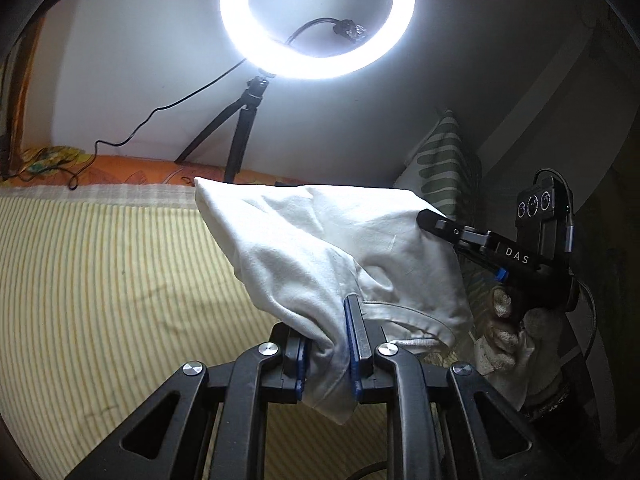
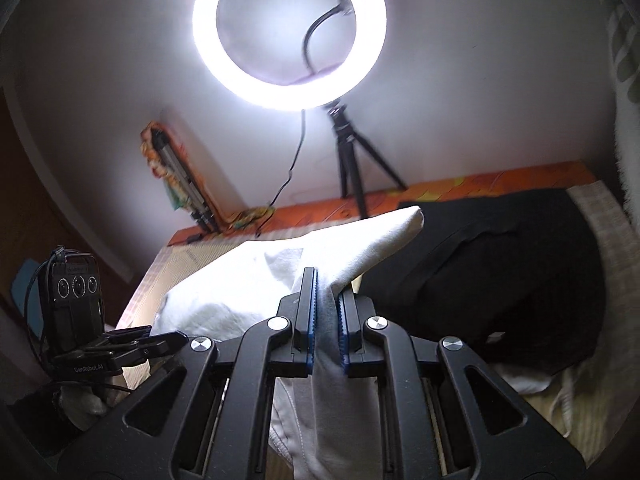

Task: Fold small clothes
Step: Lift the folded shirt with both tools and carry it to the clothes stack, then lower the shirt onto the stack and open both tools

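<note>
A white garment (image 1: 332, 240) hangs in the air over a bed, held between both grippers. My left gripper (image 1: 329, 344) is shut on one bunched edge of it. My right gripper (image 2: 327, 312) is shut on another edge of the same white garment (image 2: 248, 280), and also shows in the left wrist view (image 1: 430, 218) at the cloth's right side. The left gripper shows in the right wrist view (image 2: 168, 340) at the cloth's left. The cloth sags between them, lifted off the striped bedsheet (image 1: 120, 280).
A black garment (image 2: 500, 272) lies on the bed to the right. A lit ring light (image 1: 316, 16) on a tripod (image 1: 244, 136) stands at the far edge by the wall, its cable trailing left. A leaf-print pillow (image 1: 444, 168) leans at the right.
</note>
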`<state>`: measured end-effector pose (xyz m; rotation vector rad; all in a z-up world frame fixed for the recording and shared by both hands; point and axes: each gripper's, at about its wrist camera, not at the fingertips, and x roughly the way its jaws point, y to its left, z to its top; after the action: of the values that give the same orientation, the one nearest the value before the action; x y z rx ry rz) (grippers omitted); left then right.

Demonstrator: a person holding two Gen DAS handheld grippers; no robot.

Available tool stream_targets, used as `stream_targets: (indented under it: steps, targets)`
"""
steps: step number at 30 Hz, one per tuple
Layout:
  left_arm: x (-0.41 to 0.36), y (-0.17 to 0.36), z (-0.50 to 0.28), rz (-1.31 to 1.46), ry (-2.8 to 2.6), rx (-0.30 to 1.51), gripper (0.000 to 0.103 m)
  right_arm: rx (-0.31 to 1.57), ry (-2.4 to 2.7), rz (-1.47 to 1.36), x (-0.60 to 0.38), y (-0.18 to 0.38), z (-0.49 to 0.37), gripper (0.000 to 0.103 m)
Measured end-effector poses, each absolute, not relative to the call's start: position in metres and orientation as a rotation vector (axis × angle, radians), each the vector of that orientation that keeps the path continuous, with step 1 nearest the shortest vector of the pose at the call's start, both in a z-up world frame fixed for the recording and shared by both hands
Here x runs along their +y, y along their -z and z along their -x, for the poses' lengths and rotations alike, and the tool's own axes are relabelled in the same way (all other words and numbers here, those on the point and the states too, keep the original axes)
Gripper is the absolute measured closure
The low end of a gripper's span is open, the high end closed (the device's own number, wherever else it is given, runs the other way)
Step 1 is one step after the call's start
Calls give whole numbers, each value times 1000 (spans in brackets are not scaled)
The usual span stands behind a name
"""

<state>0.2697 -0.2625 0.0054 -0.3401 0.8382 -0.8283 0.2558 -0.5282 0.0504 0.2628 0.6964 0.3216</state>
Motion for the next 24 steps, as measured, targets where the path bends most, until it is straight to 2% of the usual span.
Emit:
stream_targets:
  steps: [11,24]
  targets:
    - [-366,-10,-316,248,863,772,89,620,-192,-254,-619,-69,-280,93]
    - [-432,29,-338,179,850,816,89,665,-96,-230,-680,-26,-325,93]
